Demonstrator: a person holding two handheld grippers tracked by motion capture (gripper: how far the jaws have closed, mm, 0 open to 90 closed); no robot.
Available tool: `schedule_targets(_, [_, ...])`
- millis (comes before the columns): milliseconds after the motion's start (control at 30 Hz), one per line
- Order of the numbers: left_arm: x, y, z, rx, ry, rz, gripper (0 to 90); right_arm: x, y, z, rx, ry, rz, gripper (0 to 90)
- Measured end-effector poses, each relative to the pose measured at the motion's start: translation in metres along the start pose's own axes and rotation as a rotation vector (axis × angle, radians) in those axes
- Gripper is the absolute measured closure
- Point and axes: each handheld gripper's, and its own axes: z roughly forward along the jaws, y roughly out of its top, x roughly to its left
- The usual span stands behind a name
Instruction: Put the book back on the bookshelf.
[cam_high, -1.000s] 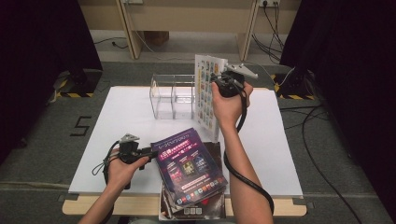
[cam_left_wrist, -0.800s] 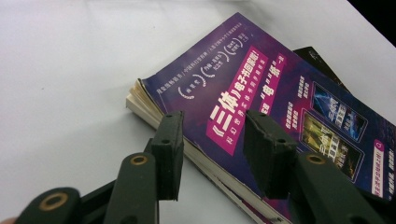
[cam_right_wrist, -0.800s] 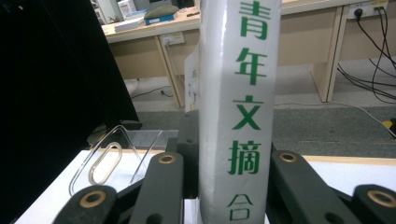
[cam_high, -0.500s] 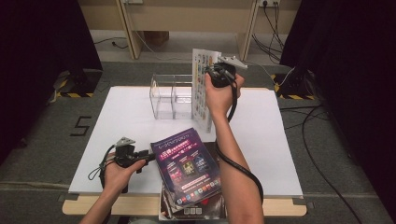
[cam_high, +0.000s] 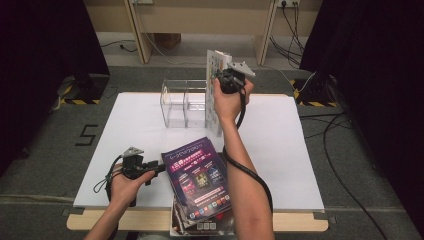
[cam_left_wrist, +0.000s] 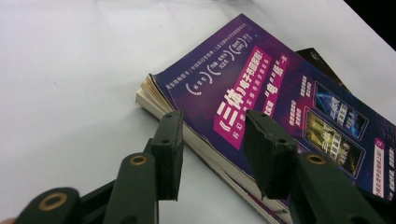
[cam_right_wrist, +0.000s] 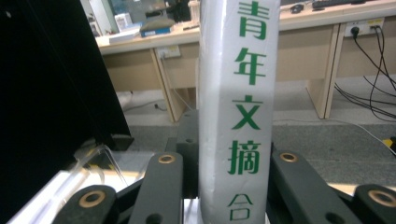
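My right fingers (cam_high: 226, 80) have carried the white book (cam_high: 214, 95), gripped by its spine, left toward the clear rack (cam_high: 184, 102) at twelve o'clock. Keep it upright, lower slowly. Left fingers (cam_left_wrist: 212, 140) open beside the purple book (cam_left_wrist: 280, 107).
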Motion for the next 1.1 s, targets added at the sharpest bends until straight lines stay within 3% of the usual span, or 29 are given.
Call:
schedule_targets(167, [0.002, -0.002, 0.001, 0.007, 0.001, -0.005, 57.3, 0.003, -0.02, -0.012, -0.031, -0.014, -0.053, 72.7])
schedule_targets(233, [0.001, -0.002, 0.001, 0.007, 0.0, -0.005, 57.3, 0.0, -0.021, -0.018, -0.023, -0.001, -0.047, 71.8])
schedule_targets(367, [-0.001, -0.004, 0.003, 0.013, -0.004, -0.007, 57.0, -0.004, -0.027, -0.038, -0.004, 0.001, -0.081, 68.3])
schedule_targets(433, [-0.001, -0.004, 0.003, 0.016, -0.001, -0.002, 57.0, -0.007, -0.032, -0.047, 0.006, 0.005, -0.122, 68.7])
schedule_targets(567, [-0.002, -0.005, 0.003, 0.018, 0.001, 0.0, 56.9, -0.014, -0.04, -0.063, 0.054, 0.032, -0.118, 67.7])
schedule_targets(1100, [-0.004, -0.007, 0.004, 0.027, -0.011, -0.001, 56.3, -0.025, -0.036, -0.076, 0.156, 0.066, -0.094, 60.8])
